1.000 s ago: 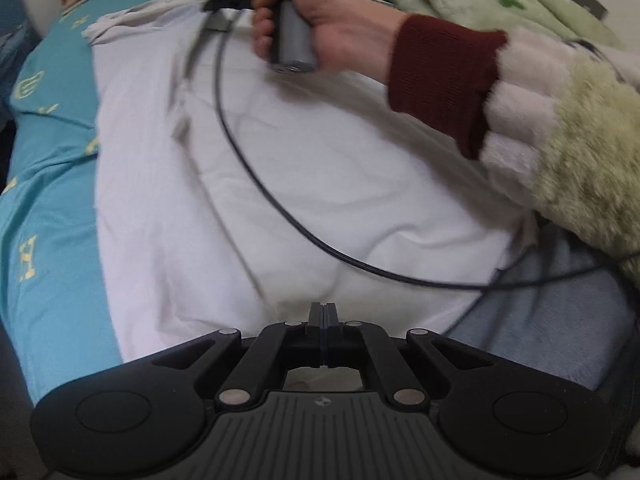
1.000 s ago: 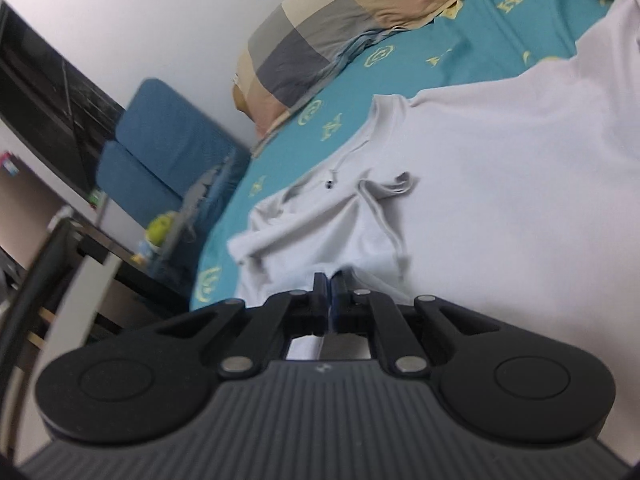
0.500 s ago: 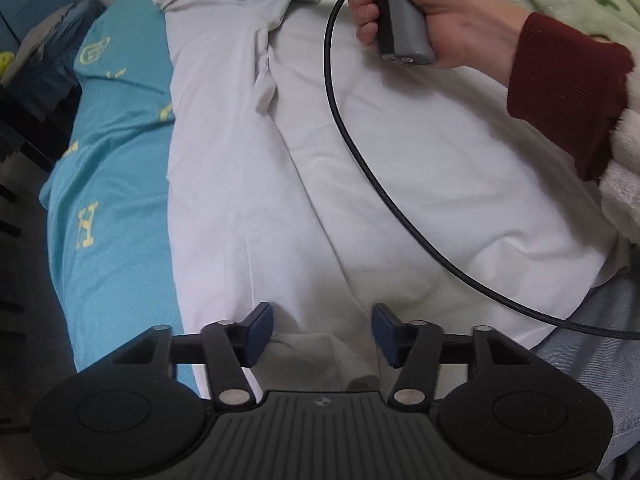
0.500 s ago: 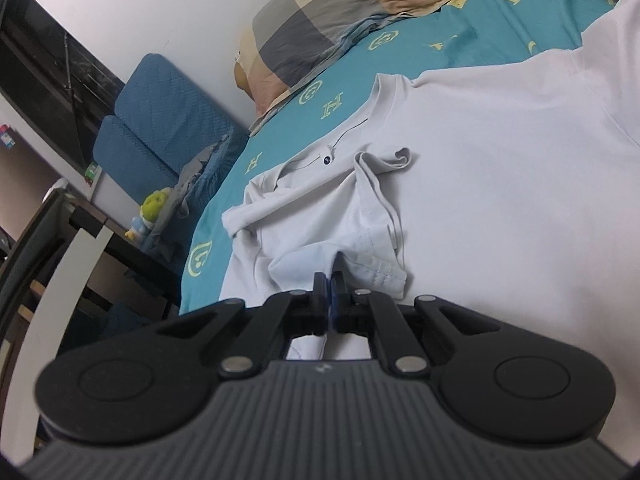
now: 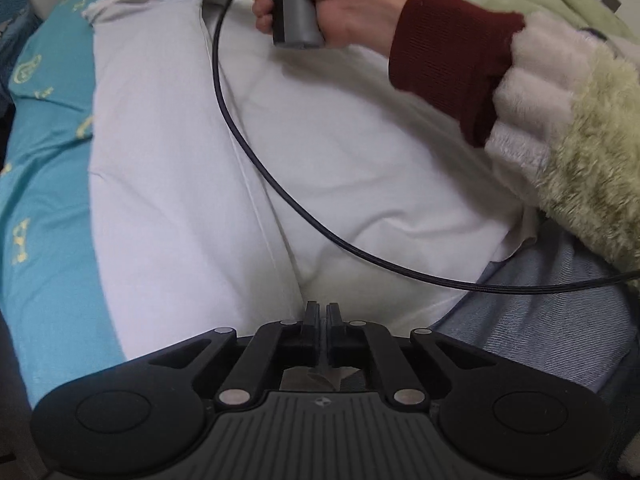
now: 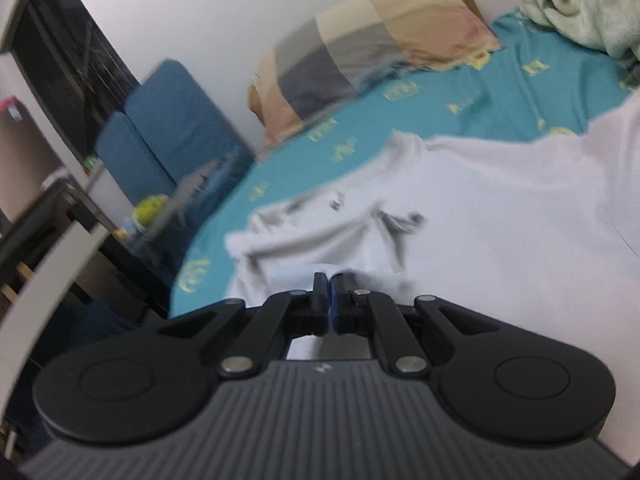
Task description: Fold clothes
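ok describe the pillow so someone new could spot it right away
Start at the teal bedsheet under the white shirt. At its far end by the white wall lies the pillow. It alone has big checks of tan, grey and pink, unlike the plain green blanket.

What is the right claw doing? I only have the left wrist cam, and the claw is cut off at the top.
Observer: The right claw is shut, with white shirt fabric pinched at its tips.
Operator: Which part of the shirt?
Observer: Bunched fabric just short of the collar. It is too blurred to tell if it is a sleeve.
Operator: What's beyond it?
Observer: A plaid pillow on the teal sheet, against the wall.
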Tool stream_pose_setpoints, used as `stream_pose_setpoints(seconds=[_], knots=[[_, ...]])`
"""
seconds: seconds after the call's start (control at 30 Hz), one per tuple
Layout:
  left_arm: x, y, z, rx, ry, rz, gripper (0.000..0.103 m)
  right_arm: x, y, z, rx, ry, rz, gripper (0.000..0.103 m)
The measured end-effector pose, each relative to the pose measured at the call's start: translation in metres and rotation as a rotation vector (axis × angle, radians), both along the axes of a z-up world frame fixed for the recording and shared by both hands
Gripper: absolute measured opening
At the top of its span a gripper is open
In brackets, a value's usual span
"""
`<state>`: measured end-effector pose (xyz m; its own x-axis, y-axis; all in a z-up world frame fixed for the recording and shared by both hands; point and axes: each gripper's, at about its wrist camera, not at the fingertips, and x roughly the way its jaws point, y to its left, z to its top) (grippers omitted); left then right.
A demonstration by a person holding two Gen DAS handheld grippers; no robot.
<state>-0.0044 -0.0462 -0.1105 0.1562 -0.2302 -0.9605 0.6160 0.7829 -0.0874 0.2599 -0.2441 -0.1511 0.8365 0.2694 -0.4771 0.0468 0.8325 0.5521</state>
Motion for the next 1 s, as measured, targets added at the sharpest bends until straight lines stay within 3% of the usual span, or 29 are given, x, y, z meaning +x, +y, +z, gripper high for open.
stream_pose_setpoints(seconds=[0.1, 0.2, 0.4, 0.47, 0.5, 0.53, 0.57, 0.6, 0.63, 0.83, 1.0], knots=[[0.007, -0.004, -0.012, -0.006, 0.036, 0.018, 0.004, 0.005, -0.005, -0.019, 0.0, 0.066, 0.014, 0.004], [0.008, -0.002, -0.006, -0.034, 0.019, 0.031, 0.007, 0.003, -0.002, -0.024, 0.004, 0.105, 0.032, 0.006], [-0.002, 0.016, 0.025, -0.136, -0.074, 0.088, 0.046, -0.024, -0.004, -0.003, -0.027, 0.13, 0.039, 0.009], [-0.004, 0.023, 0.037, -0.171, -0.128, 0.126, 0.054, -0.037, -0.011, 0.007, -0.036, 0.14, 0.034, 0.013], [-0.001, 0.029, 0.042, -0.19, -0.152, 0.146, 0.058, -0.045, -0.016, 0.012, -0.035, 0.139, 0.026, 0.024], [0.001, 0.032, 0.047, -0.209, -0.172, 0.166, 0.059, -0.053, -0.021, 0.018, -0.026, 0.134, 0.014, 0.045], [0.003, 0.036, 0.052, -0.229, -0.192, 0.184, 0.062, -0.062, -0.027, 0.023, -0.012, 0.125, -0.001, 0.056], [0.008, 0.036, 0.057, -0.242, -0.212, 0.202, 0.063, -0.07, -0.034, 0.027, -0.003, 0.117, -0.018, 0.075], [0.014, 0.035, 0.063, -0.253, -0.233, 0.22, 0.063, -0.077, -0.039, 0.03, 0.003, 0.111, -0.036, 0.079], [0.061, 0.006, 0.093, -0.317, -0.346, 0.301, 0.074, -0.107, -0.075, 0.035, -0.018, 0.106, -0.193, 0.078], [0.106, -0.004, 0.085, -0.391, -0.39, 0.368, 0.075, -0.105, -0.106, 0.005, -0.037, 0.145, -0.373, 0.078]])
